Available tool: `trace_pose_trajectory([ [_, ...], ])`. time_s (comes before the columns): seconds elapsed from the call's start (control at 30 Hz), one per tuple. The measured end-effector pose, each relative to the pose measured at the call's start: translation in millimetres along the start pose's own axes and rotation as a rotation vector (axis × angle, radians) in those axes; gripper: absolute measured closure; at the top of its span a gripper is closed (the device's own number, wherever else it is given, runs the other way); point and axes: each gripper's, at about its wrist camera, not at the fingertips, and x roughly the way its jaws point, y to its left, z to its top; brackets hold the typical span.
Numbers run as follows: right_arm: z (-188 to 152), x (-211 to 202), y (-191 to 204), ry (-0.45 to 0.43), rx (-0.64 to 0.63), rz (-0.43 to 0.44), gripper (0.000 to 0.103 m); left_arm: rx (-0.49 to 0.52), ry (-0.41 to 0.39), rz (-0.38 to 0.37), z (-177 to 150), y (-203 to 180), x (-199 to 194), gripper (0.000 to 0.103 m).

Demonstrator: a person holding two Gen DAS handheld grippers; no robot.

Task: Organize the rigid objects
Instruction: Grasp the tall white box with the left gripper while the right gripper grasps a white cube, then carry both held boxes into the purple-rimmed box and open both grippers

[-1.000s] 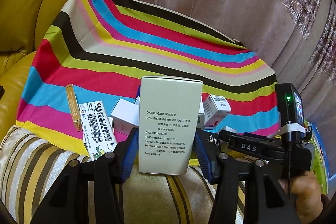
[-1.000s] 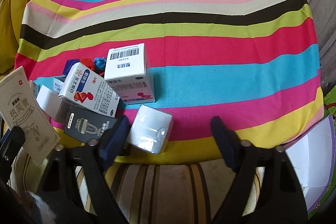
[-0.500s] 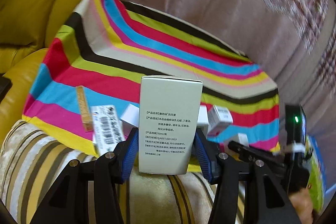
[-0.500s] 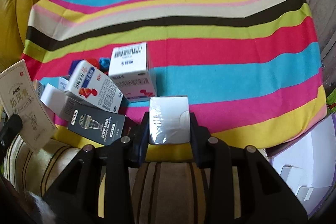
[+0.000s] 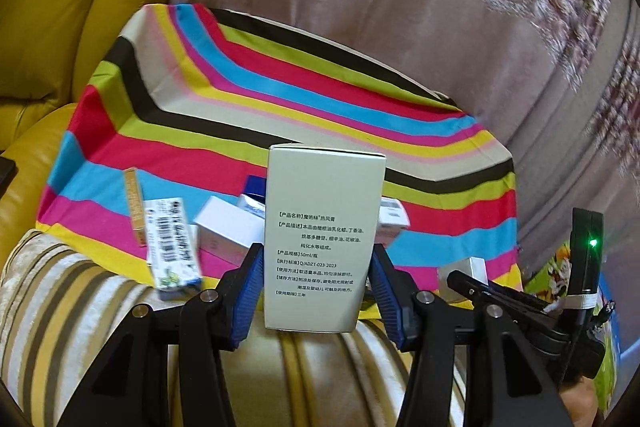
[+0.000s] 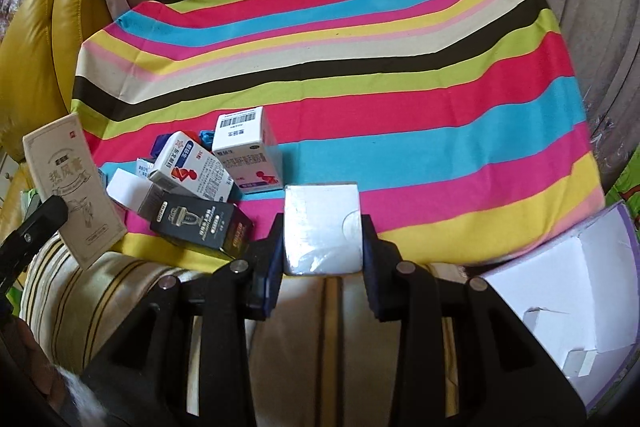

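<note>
Two grippers, both loaded. Right gripper (image 6: 323, 239) clamped on a small white film-wrapped carton (image 6: 321, 229), pads pressed to its sides, carton raised over the near edge of the striped cloth-covered tabletop (image 6: 400, 99). Left gripper (image 5: 316, 279) grasps a tall pale cardboard box with black printed text (image 5: 322, 247), upright, also above the near edge. Toward the near left corner: a loose cluster of cartons, among them a black box with a silver emblem (image 6: 196, 223), a white-and-blue box with a red figure (image 6: 192, 173) and a white barcode-topped box (image 6: 246, 147), touching one another. An open white cardboard container (image 6: 576, 307) sits off the near right corner.
</note>
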Motion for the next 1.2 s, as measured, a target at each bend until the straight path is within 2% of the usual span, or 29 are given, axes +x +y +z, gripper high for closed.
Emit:
trace_pose_trajectory([
  [0.5,-18,-26,-28,-0.013,0.017,-0.005,0.065,0.055,0.054,-0.039,-10,-31,6,0.050],
  [1.2,-45,-49,-72,-0.009,0.046,-0.076,0.065,0.106,0.182,-0.184,-37,-92,22,0.050],
])
